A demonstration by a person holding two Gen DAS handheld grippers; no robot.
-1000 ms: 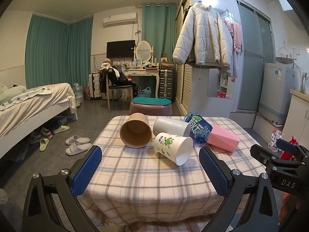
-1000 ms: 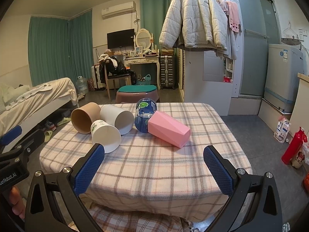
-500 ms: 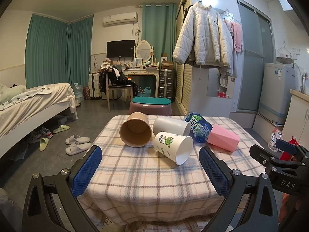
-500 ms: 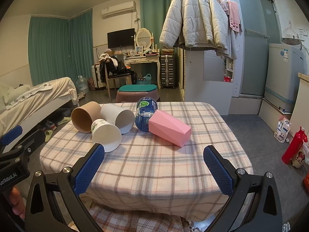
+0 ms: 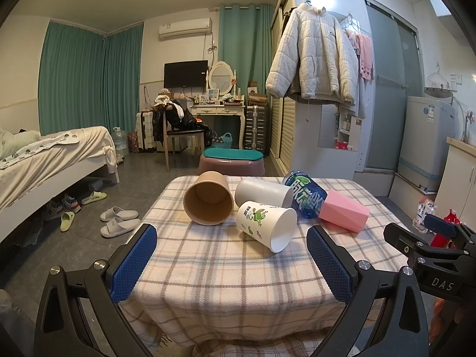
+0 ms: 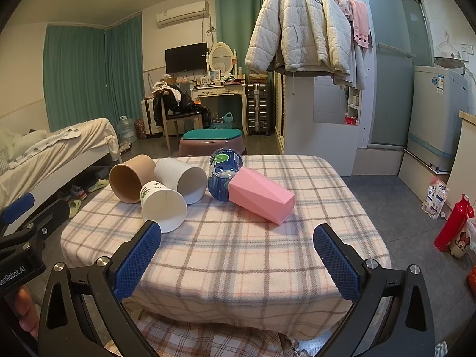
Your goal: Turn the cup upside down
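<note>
Several cups lie on their sides on a plaid-clothed table (image 5: 226,270) (image 6: 244,255): a brown paper cup (image 5: 208,202) (image 6: 131,178), a plain white cup (image 5: 261,192) (image 6: 181,178), a white cup with green print (image 5: 266,227) (image 6: 162,205), a blue cup (image 5: 306,197) (image 6: 224,175) and a pink faceted cup (image 5: 343,214) (image 6: 261,196). My left gripper (image 5: 232,261) is open and empty at the near edge, short of the cups. My right gripper (image 6: 238,258) is open and empty at the near edge, in front of the pink cup.
A purple stool with a teal cushion (image 5: 232,160) stands beyond the table. A bed (image 5: 44,160) is on the left with slippers (image 5: 119,220) on the floor. A wardrobe with a hanging jacket (image 5: 312,65) and a washing machine (image 5: 425,139) are on the right. A red bottle (image 6: 452,223) stands on the floor.
Both grippers have drifted slightly closer to the table. The cups have not moved.
</note>
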